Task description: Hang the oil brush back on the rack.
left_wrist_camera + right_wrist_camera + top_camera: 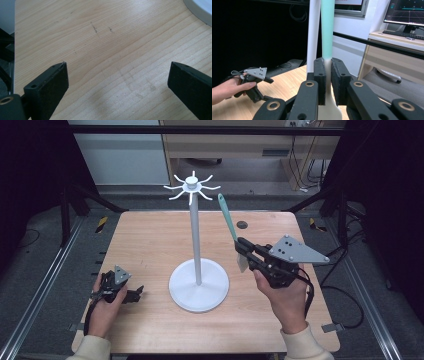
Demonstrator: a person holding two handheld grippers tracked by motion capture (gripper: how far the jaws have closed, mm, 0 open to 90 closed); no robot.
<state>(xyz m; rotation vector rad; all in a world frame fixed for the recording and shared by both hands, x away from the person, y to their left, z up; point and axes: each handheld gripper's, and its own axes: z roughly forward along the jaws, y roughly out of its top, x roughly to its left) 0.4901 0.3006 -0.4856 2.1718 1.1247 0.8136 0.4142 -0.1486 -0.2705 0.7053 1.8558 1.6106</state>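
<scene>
Matt pale wood table (150,235), glossy white stand (198,285)

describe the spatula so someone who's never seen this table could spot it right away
Start at the tall white stand with a round base in the middle of the light wooden table. Just right of its pole, the right hand-held gripper is shut on a slim spatula with a teal handle and a whitish blade. The spatula stands up tilted, handle end uppermost, near the stand's hooks; it is the one coloured thing there.
</scene>
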